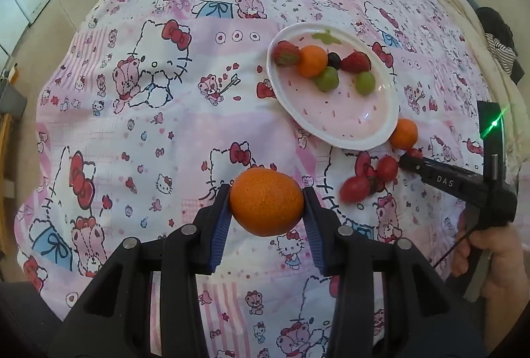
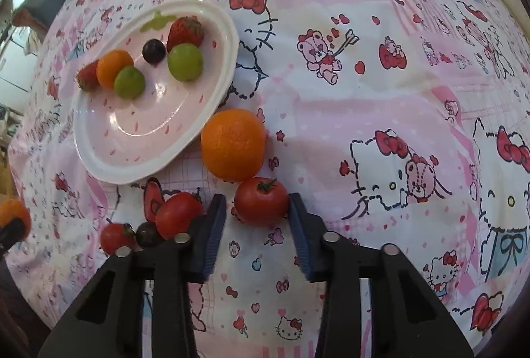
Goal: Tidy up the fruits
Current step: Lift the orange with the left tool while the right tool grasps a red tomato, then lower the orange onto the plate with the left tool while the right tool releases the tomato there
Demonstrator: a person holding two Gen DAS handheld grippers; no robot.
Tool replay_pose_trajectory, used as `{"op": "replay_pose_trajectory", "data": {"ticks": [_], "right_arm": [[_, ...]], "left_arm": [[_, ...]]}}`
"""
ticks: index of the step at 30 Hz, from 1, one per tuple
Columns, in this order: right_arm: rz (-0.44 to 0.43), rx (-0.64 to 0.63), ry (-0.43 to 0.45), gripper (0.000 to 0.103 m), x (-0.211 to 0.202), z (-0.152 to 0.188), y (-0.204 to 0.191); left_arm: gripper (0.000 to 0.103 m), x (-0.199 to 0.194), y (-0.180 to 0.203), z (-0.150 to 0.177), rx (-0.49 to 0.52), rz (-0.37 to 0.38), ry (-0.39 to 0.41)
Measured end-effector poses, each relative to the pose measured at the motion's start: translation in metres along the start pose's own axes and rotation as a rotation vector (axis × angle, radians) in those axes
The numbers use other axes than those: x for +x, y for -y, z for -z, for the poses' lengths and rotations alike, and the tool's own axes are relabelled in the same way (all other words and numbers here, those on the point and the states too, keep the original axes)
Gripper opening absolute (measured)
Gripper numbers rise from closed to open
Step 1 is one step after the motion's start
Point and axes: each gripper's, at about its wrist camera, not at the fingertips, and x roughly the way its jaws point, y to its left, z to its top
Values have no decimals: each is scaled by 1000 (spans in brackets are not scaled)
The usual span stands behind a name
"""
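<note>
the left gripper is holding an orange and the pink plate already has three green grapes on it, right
Not quite. The left gripper does hold the round orange citrus fruit between its fingers, but the white-rimmed pink plate has two round green grapes, not three. Both wrist views show this.

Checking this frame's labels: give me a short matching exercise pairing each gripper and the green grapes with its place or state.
Column A:
1. left gripper
2. right gripper
3. green grapes

Column B:
a. lying on the plate
b. clamped on an orange
c. fingers either side of a tomato that sits on the cloth

Pairs: 1-b, 2-c, 3-a
</note>
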Motion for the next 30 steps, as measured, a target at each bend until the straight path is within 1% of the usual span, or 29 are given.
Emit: {"op": "replay_pose_trajectory", "data": {"ticks": [1, 6, 11, 15, 18, 20, 22, 26, 27, 30], "right_arm": [[6, 4, 2, 33, 0, 0, 1], [-27, 27, -2, 32, -3, 1, 3], [-72, 50, 5, 32, -16, 12, 8], [-93, 51, 39, 32, -32, 19, 10], [-96, 45, 77, 32, -45, 22, 8], [-117, 48, 110, 32, -54, 21, 7], [-123, 45, 157, 32, -66, 19, 6], [-156, 41, 233, 32, -82, 14, 4], [-165, 37, 250, 32, -86, 14, 3], [-203, 15, 314, 32, -101, 13, -4]], "left_arm": [[37, 0, 1, 1, 6, -7, 5], [38, 1, 5, 2, 17, -7, 12], [38, 3, 10, 4, 29, -14, 24], [38, 4, 12, 6, 56, -54, 44], [37, 4, 6, 4, 29, -80, 67], [37, 3, -1, 1, 3, -95, 82], [37, -2, -9, -1, -29, -102, 106], [37, -18, -20, -5, -73, -104, 188], [37, -23, -21, -6, -75, -110, 218], [37, -33, -19, -11, -72, -109, 265]]}}
